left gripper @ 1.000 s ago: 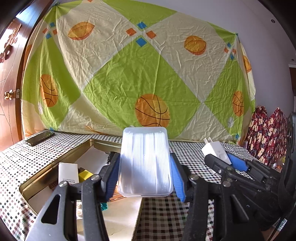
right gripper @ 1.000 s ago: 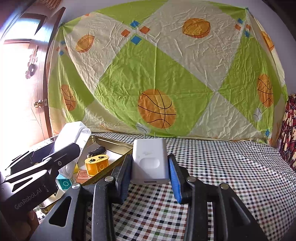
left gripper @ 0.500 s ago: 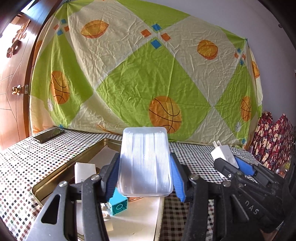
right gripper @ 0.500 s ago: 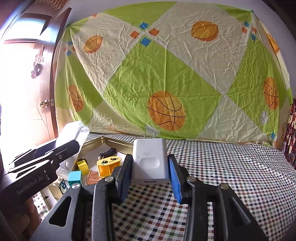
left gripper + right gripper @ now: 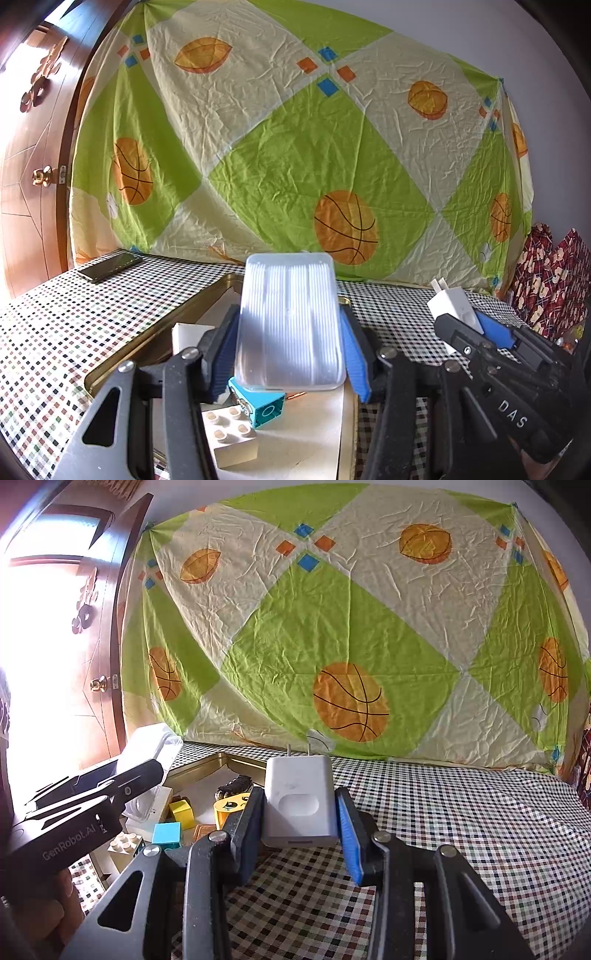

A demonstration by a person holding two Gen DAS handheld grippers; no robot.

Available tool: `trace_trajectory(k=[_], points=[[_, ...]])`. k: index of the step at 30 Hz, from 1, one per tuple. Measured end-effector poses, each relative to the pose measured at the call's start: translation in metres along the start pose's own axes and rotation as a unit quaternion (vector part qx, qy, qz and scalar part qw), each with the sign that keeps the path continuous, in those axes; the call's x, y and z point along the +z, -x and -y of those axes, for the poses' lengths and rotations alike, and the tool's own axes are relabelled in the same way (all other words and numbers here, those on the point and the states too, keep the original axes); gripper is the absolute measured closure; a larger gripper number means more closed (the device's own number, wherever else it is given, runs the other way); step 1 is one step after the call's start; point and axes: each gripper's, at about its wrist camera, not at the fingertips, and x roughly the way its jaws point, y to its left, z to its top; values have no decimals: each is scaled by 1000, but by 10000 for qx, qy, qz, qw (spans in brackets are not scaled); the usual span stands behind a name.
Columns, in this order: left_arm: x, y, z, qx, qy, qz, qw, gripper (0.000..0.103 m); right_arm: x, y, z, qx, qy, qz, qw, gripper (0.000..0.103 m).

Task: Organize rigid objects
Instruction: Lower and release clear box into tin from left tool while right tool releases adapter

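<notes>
My left gripper (image 5: 290, 354) clamps a clear plastic box (image 5: 290, 321) above the gold tray (image 5: 110, 373), over its right edge. My right gripper (image 5: 300, 821) pinches a white charger (image 5: 300, 799) above the checkered tablecloth (image 5: 461, 830), just right of the tray.

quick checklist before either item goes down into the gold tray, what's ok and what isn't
1. Left tongs shut on clear ribbed plastic case: ok.
2. Right tongs shut on white wall charger: ok.
3. Case above gold metal tray: ok.
4. Charger above tray: not ok, it is over the checked tablecloth.
5. Bare tray floor under the case: cannot tell; teal cube and cream studded brick sit close below.
</notes>
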Motion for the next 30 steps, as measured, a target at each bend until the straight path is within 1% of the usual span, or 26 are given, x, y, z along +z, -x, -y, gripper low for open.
trace_trajectory(k=[12, 19, 25, 30], points=[[5, 4, -20, 141, 64, 26, 9999, 52, 1, -8, -22, 207, 185, -70, 9996, 62], [9, -1, -39, 311, 91, -81, 9994, 52, 4, -17, -38, 368, 326, -139, 9987, 62], [12, -13, -55, 492, 68, -362, 9981, 52, 16, -29, -51, 666, 348, -279, 9968, 62], [17, -28, -64, 520, 30, -701, 9962, 52, 26, -53, -64, 911, 430, -553, 9934, 62]])
